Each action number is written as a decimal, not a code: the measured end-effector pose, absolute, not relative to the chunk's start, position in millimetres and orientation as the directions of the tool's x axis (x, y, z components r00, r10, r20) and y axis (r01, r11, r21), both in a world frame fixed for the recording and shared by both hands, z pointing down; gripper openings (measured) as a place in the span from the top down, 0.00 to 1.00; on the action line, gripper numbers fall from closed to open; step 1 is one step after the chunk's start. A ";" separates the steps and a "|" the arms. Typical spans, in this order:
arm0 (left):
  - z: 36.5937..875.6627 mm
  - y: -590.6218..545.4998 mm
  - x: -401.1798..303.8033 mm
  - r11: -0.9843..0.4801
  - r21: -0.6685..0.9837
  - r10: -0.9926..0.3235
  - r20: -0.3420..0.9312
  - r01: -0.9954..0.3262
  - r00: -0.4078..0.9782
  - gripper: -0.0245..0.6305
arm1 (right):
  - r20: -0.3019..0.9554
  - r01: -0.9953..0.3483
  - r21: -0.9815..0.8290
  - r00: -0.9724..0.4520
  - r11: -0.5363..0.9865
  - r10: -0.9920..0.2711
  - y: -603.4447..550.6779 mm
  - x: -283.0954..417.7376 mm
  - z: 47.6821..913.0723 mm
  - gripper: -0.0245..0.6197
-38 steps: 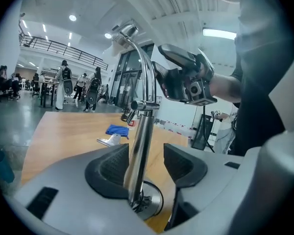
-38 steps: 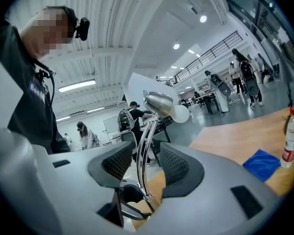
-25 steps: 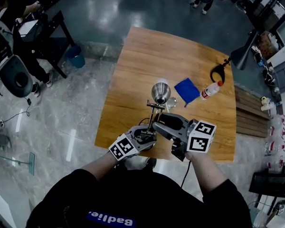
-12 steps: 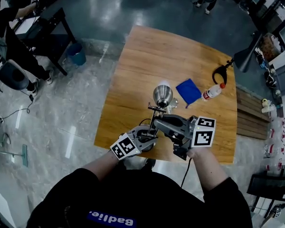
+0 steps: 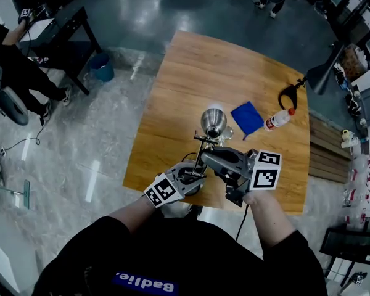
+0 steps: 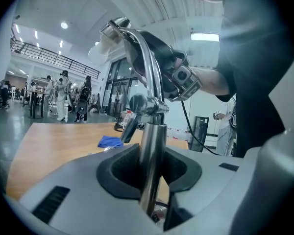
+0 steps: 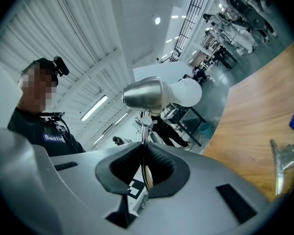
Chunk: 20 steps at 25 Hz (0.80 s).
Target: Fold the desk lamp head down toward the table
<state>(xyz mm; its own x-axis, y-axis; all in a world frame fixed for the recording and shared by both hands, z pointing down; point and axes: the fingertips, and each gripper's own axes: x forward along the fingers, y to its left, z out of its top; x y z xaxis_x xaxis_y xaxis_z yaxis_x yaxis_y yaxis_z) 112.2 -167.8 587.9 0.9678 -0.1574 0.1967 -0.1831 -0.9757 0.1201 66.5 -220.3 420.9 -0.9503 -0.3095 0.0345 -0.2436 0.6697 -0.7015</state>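
1. Within the last second both pairs of jaws came together. The left gripper (image 5: pixel 193 176) now clamps the lower post (image 6: pixel 149 165) of the desk lamp (image 5: pixel 205 143), and the right gripper (image 5: pixel 205 158) pinches its thin upper arm (image 7: pixel 143 173).
2. The lamp stands at the 6 o'clock edge of the table (image 5: pixel 191 73). Its lamp head (image 5: pixel 213 121) seems not yet lowered and points toward 12 o'clock.
3. Folding can begin.

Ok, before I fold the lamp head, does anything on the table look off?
Only the plastic bottle lies on its side beside the blue cloth, clear of the lamp. The lamp stands upright near the table's front edge, left gripper on its post, right gripper on its thin upper arm. No spill or damage shows.
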 end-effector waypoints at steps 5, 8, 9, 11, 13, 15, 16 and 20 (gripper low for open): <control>585.7 -170.6 111.4 -0.973 0.120 -0.170 0.186 -0.195 0.968 0.79 | 0.027 -0.239 -0.728 -0.946 0.642 -0.322 -224.5 66.5 419.5 0.91; 584.3 -171.3 111.4 -0.972 0.119 -0.178 0.183 -0.202 0.967 0.79 | 0.016 -0.229 -0.749 -0.944 0.622 -0.328 -225.4 67.0 418.1 0.91; 584.3 -171.0 111.6 -0.972 0.118 -0.180 0.183 -0.204 0.967 0.79 | 0.011 -0.224 -0.756 -0.944 0.615 -0.330 -225.1 67.4 418.2 0.91; 585.1 -169.7 112.1 -0.972 0.115 -0.182 0.184 -0.205 0.966 0.79 | 0.001 -0.215 -0.773 -0.941 0.596 -0.338 -225.4 69.0 420.2 0.91; 586.4 -168.1 112.6 -0.972 0.110 -0.184 0.184 -0.206 0.966 0.79 | 0.000 -0.218 -0.795 -0.933 0.566 -0.360 -229.6 72.2 425.6 0.91; 587.1 -168.0 112.7 -0.972 0.109 -0.188 0.183 -0.210 0.965 0.79 | 0.001 -0.222 -0.813 -0.925 0.538 -0.380 -236.0 74.4 430.9 0.91; 587.2 -168.2 112.7 -0.971 0.108 -0.189 0.182 -0.211 0.965 0.79 | 0.004 -0.225 -0.822 -0.921 0.524 -0.390 -239.7 75.5 433.5 0.91; 586.8 -168.7 111.9 -0.971 0.108 -0.191 0.176 -0.212 0.966 0.79 | -0.003 -0.209 -0.873 -0.901 0.441 -0.433 -261.0 81.3 450.7 0.91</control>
